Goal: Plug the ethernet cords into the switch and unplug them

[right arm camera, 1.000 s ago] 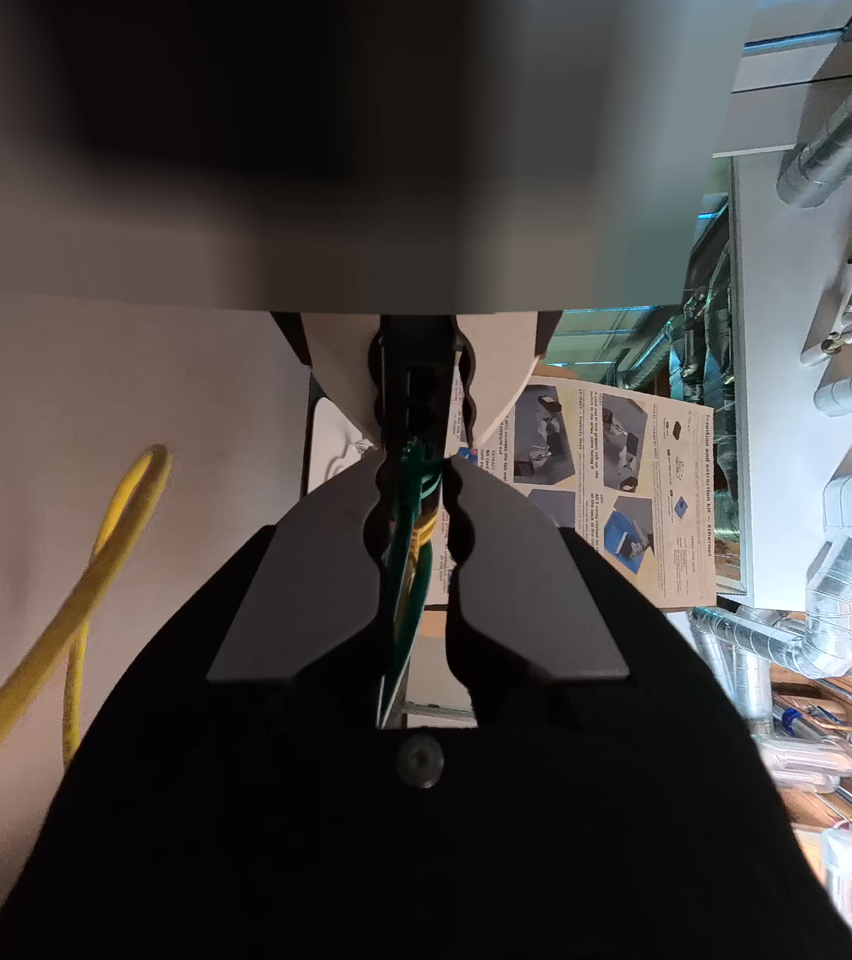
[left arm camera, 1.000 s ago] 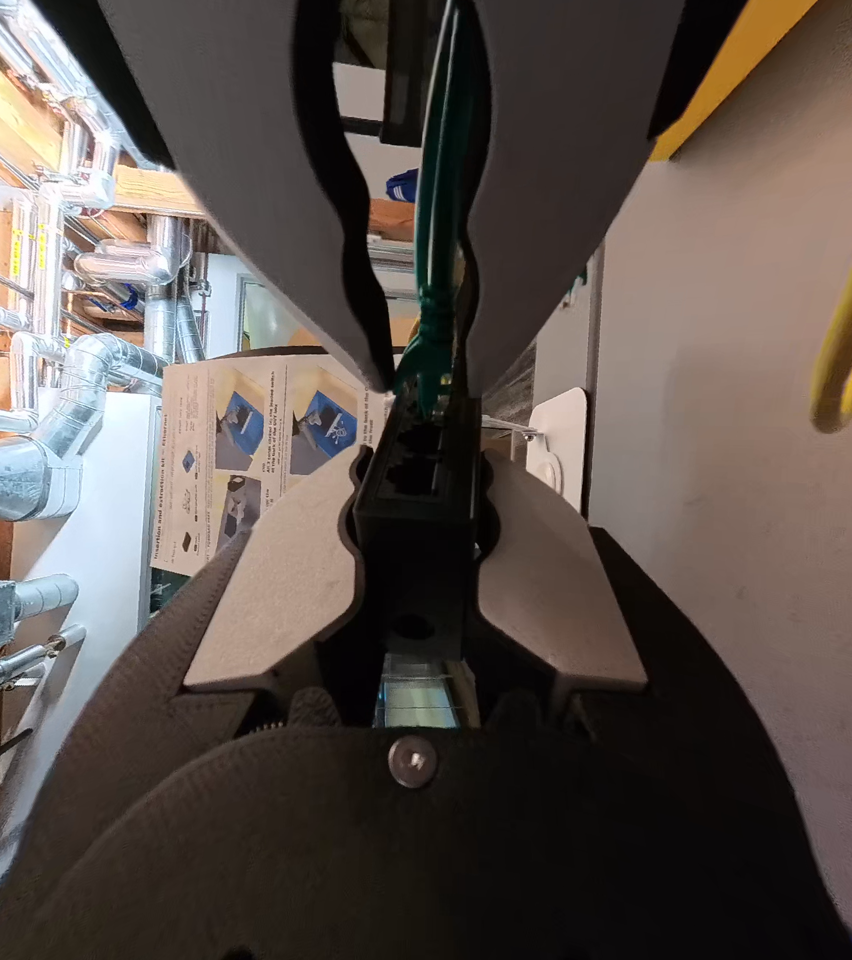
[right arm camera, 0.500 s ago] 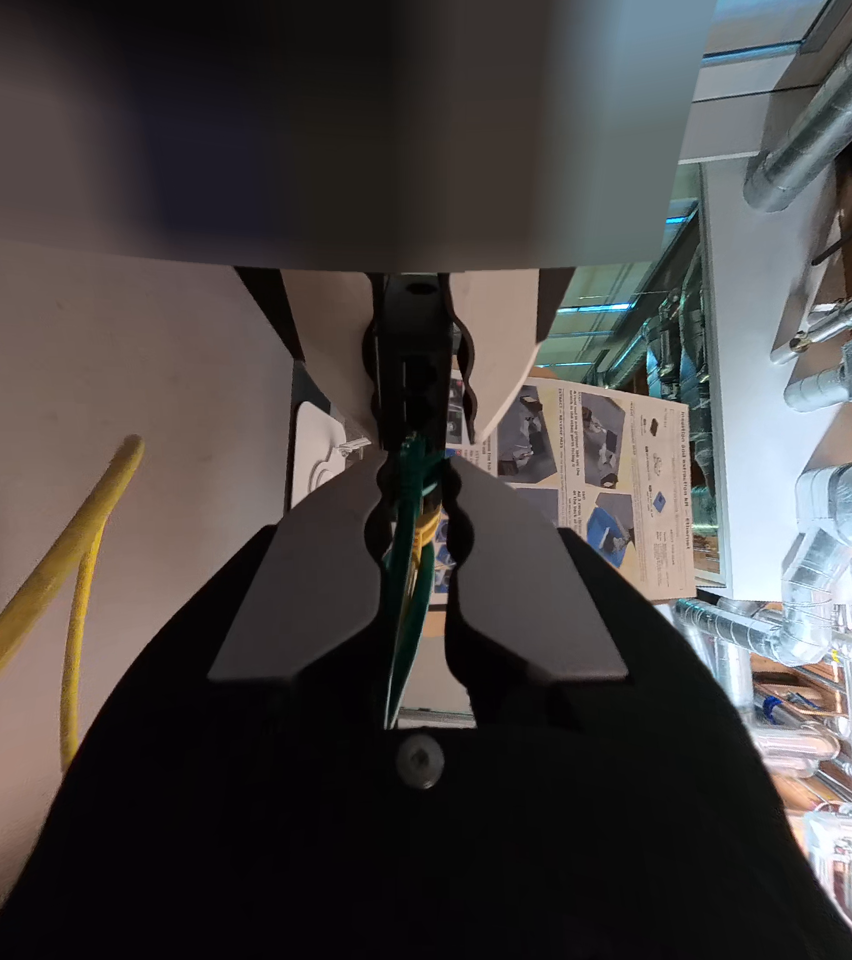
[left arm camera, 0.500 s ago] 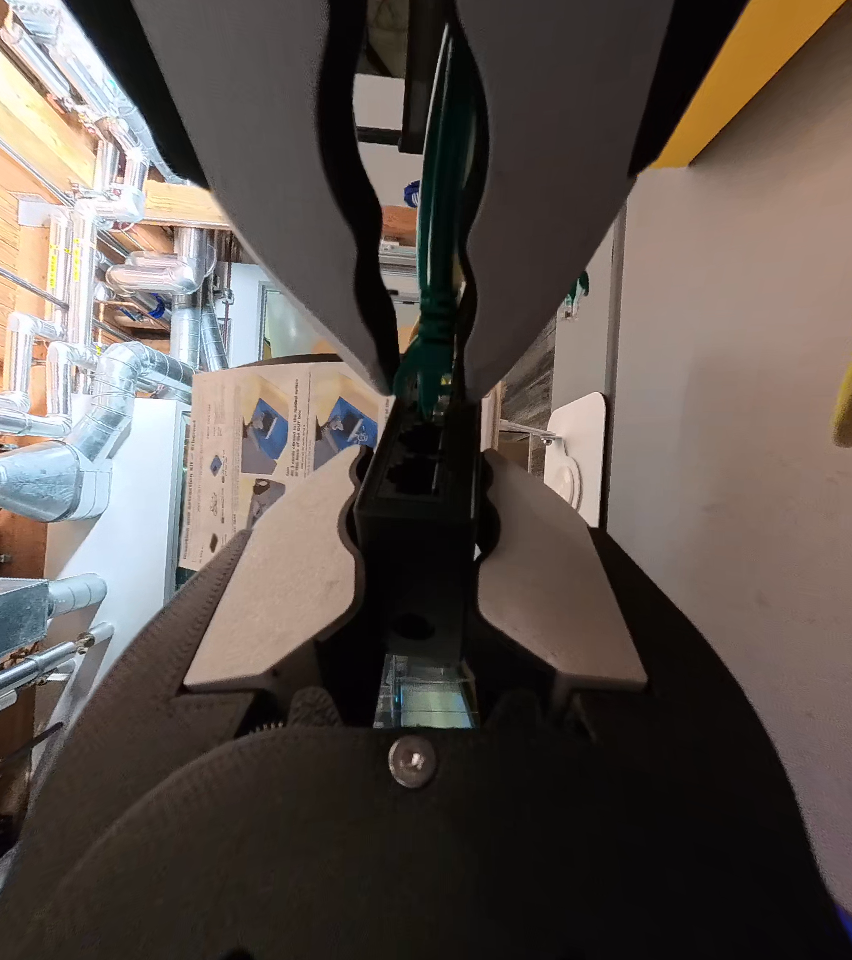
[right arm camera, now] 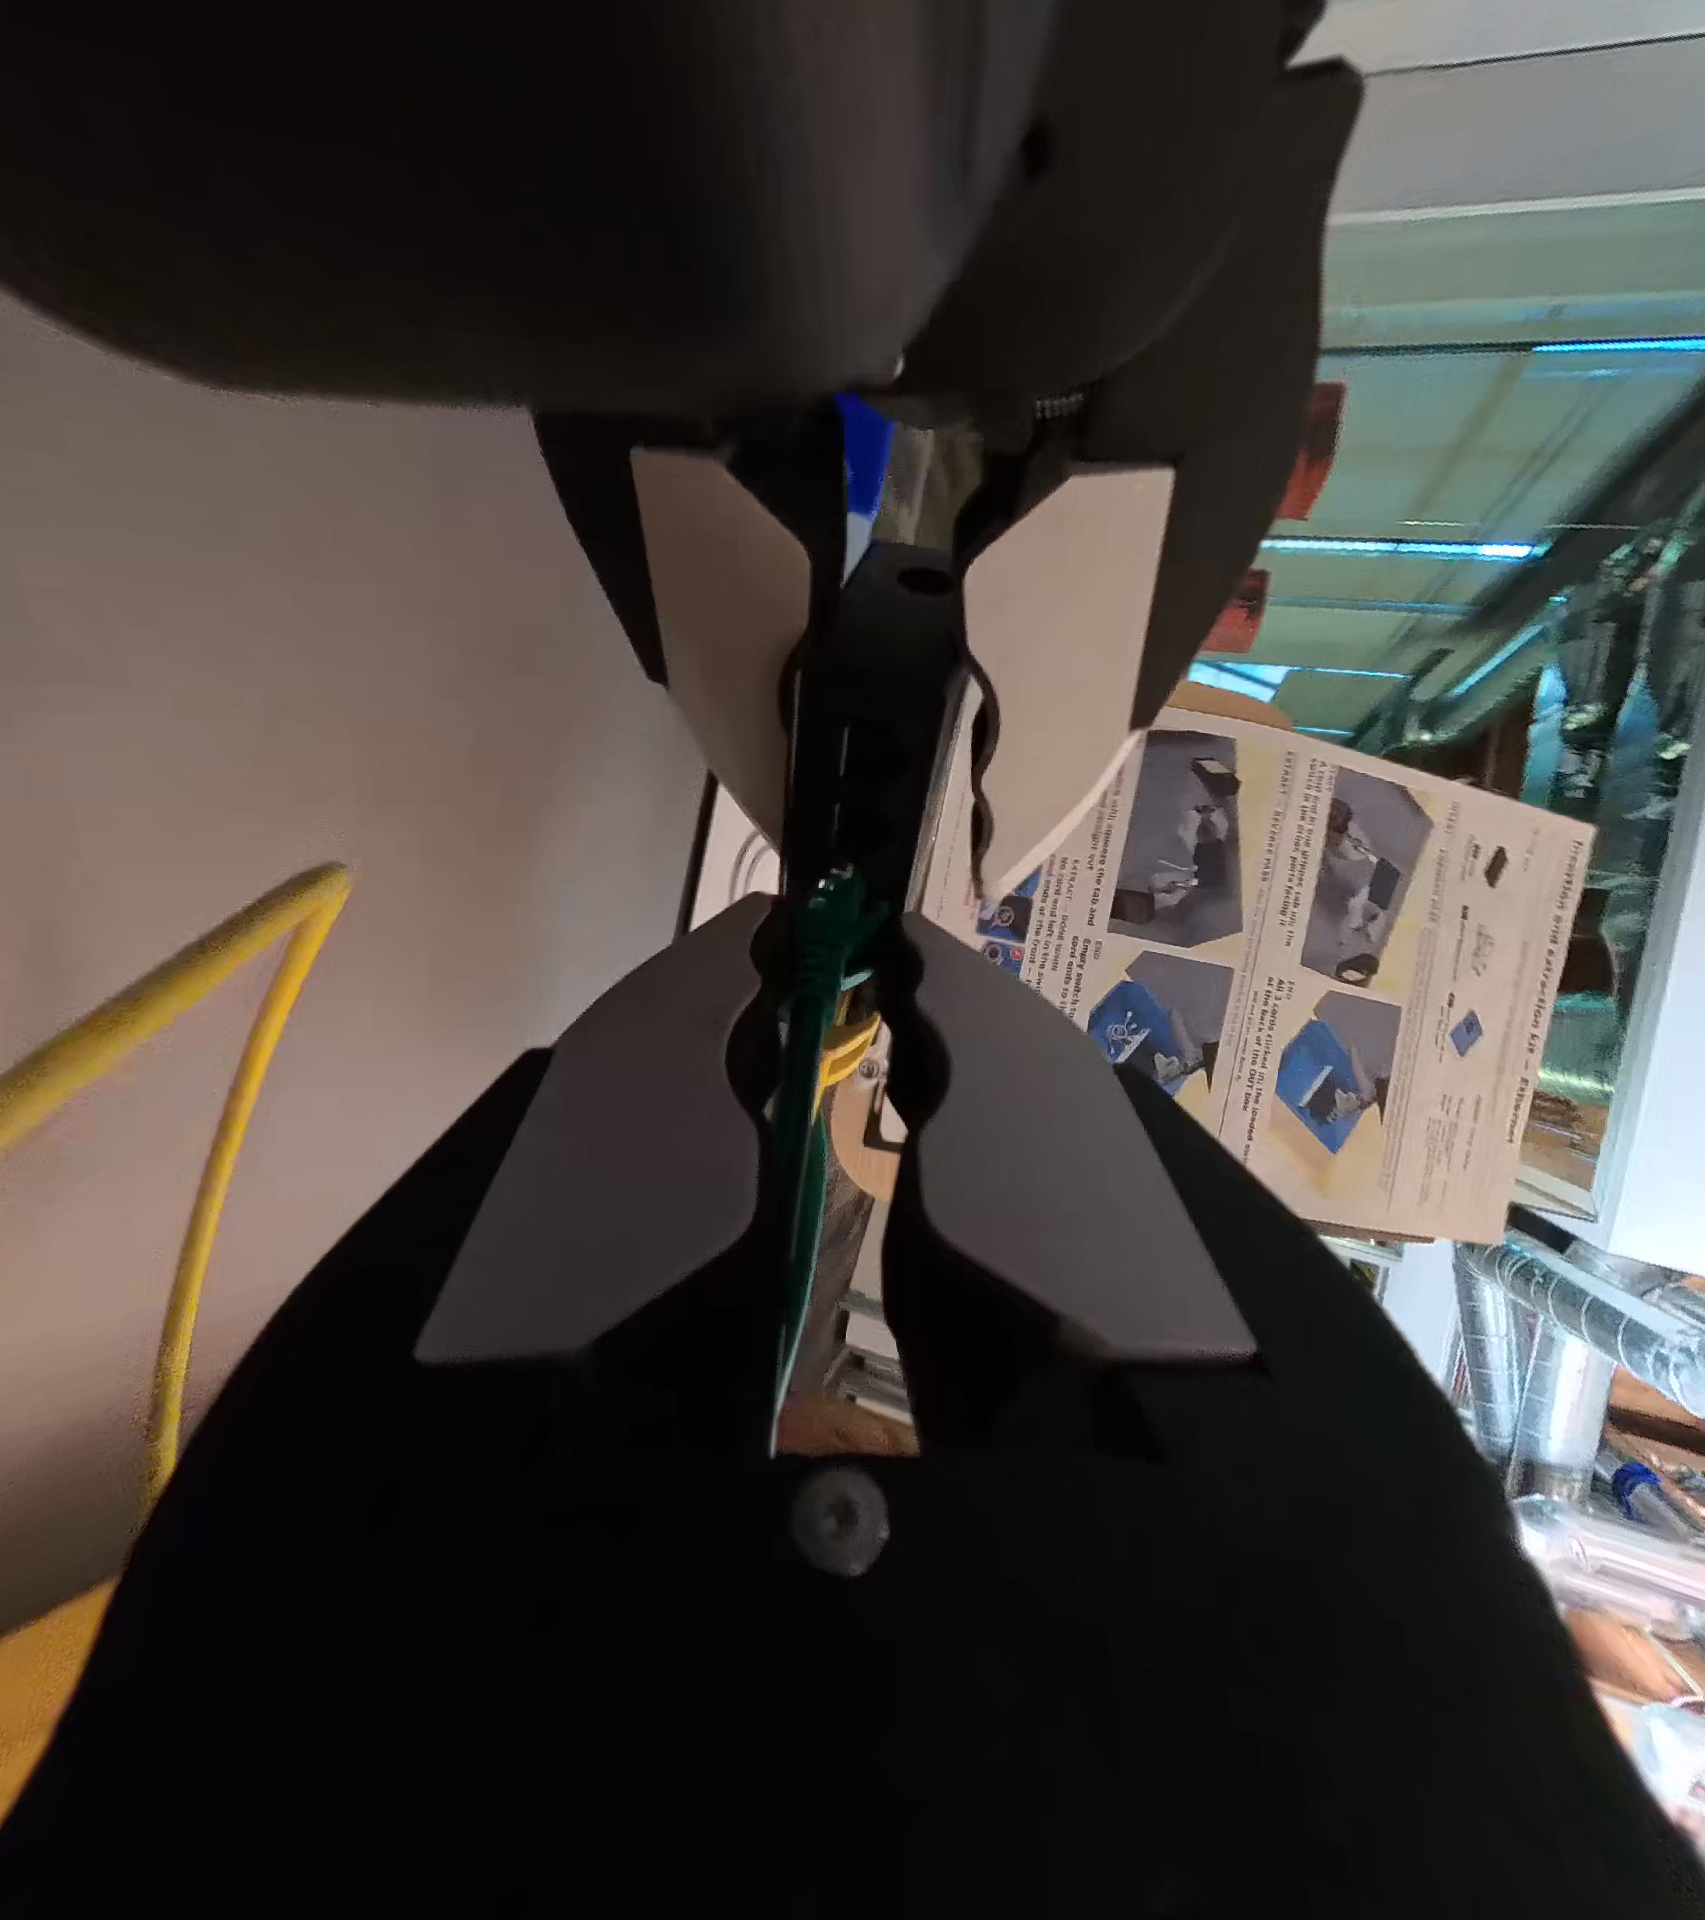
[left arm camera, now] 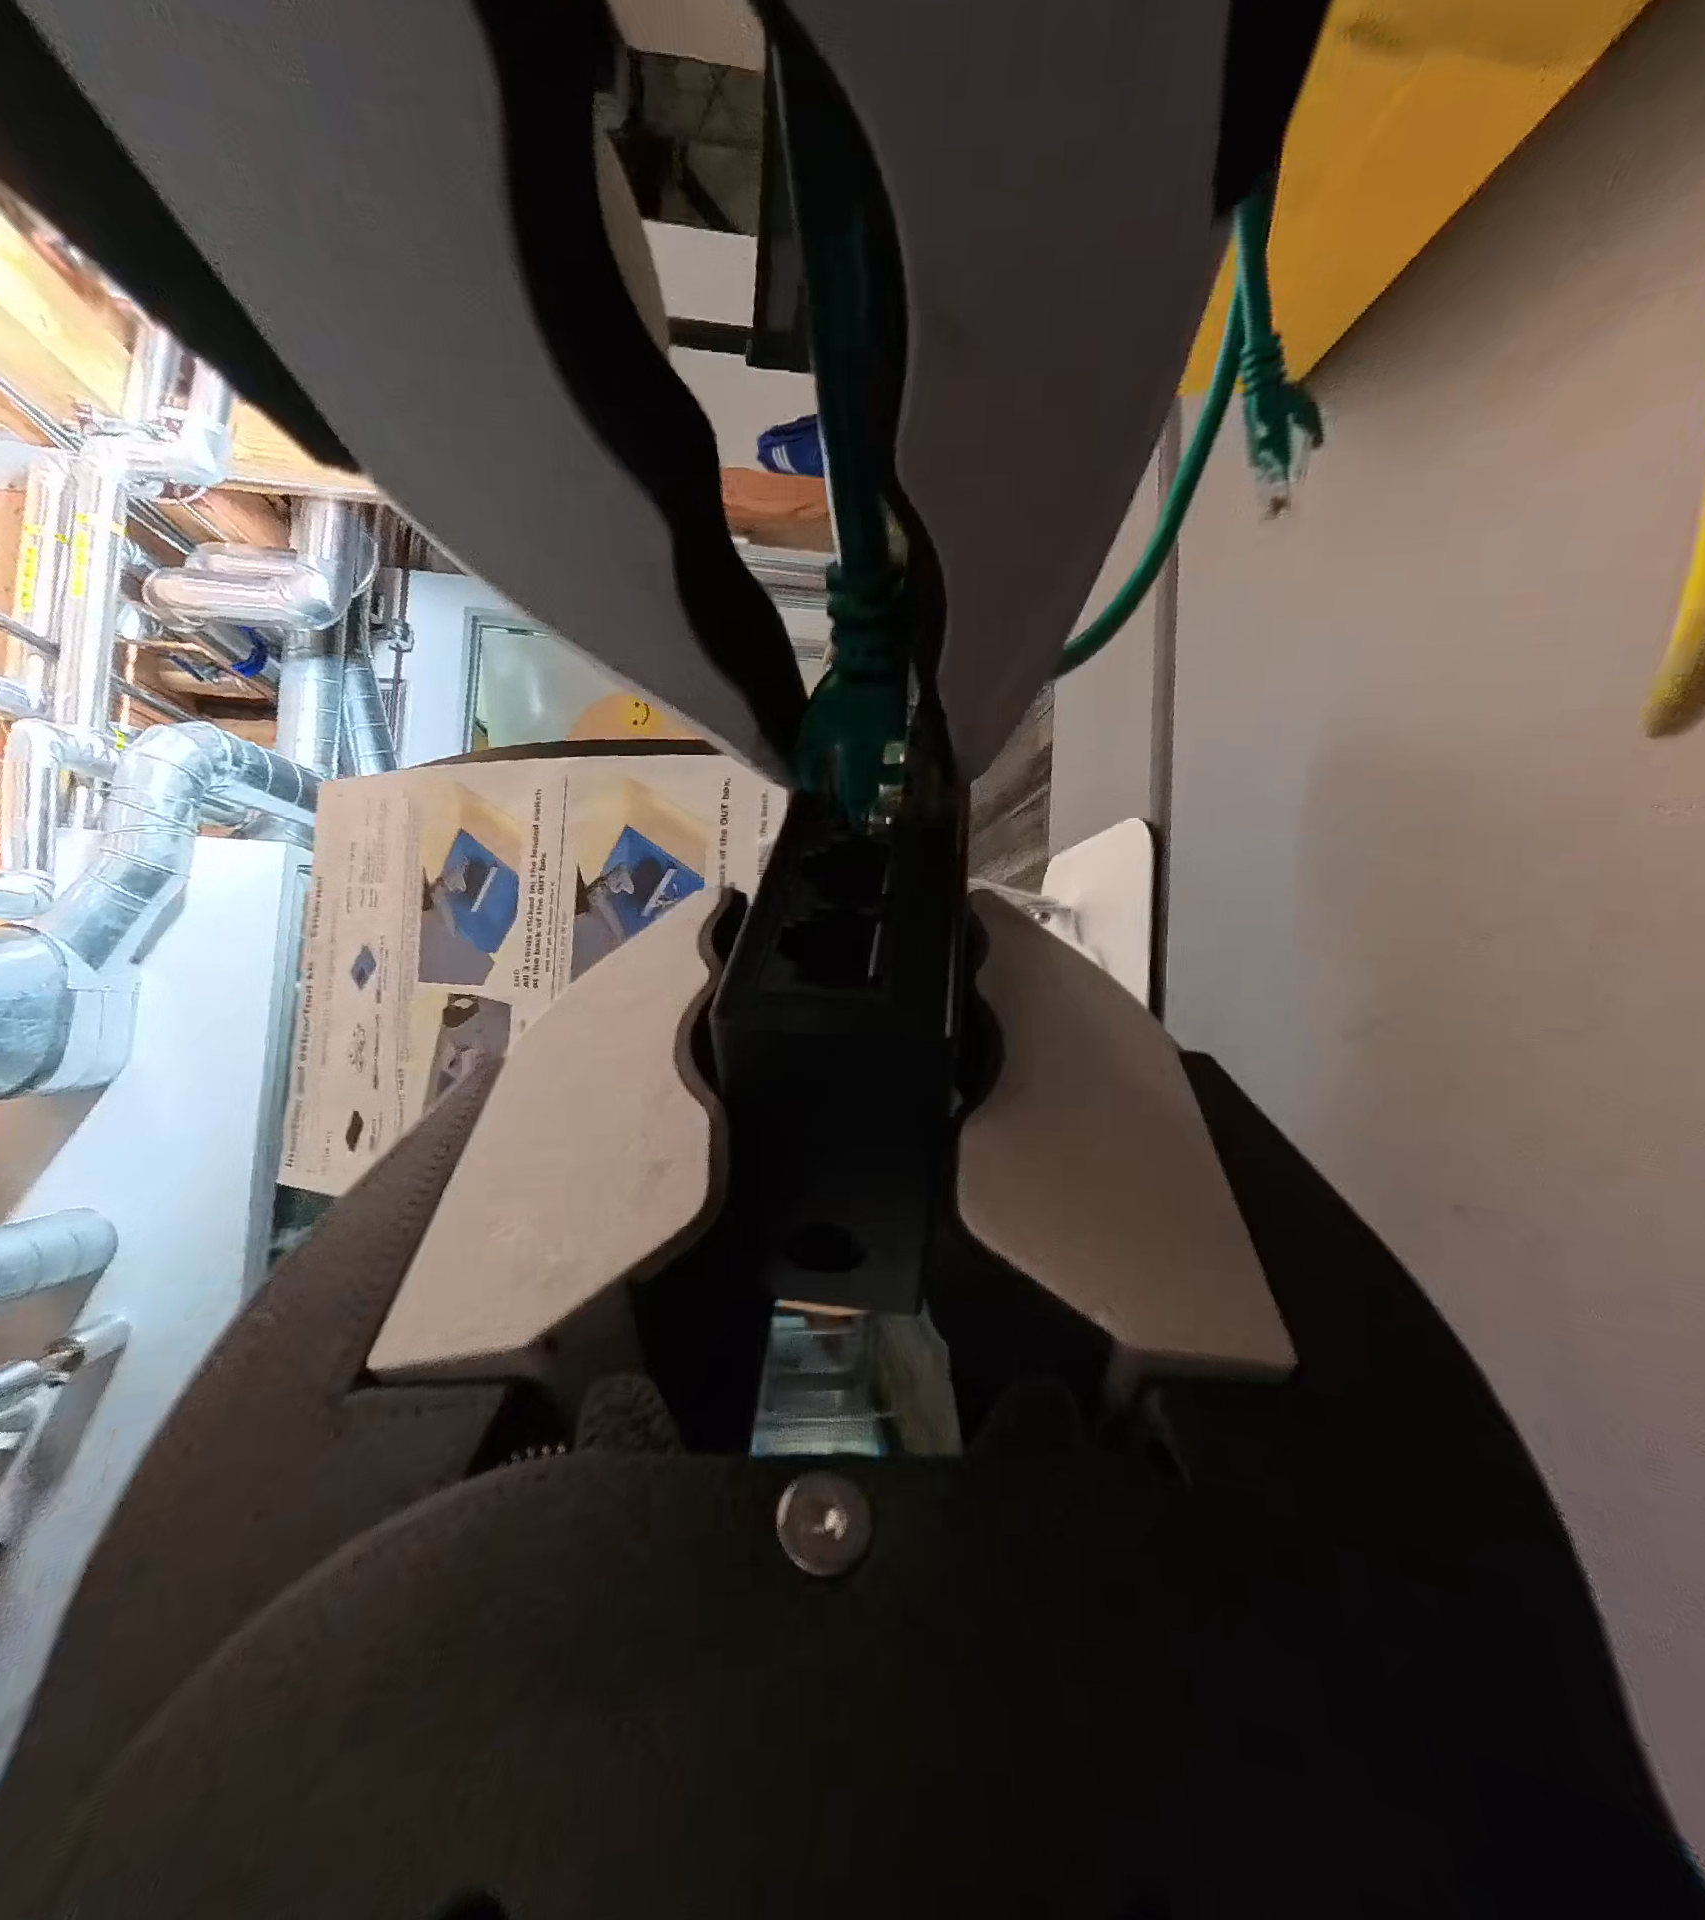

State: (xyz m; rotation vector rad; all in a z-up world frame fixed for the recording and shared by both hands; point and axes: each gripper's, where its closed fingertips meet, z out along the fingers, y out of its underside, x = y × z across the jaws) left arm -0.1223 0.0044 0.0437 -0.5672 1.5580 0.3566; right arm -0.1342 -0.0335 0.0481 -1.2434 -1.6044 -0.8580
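Because the plug needed a fixed port to meet, we kept the left gripper (left arm camera: 843, 997) clamped on the black switch (left arm camera: 832, 1101), while our right gripper (right arm camera: 832, 966) pinched the green cord (right arm camera: 806, 1049), its plug at the switch's port row.

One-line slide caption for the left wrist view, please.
Left gripper clamps the black switch while the right gripper presents a green ethernet plug at its ports.
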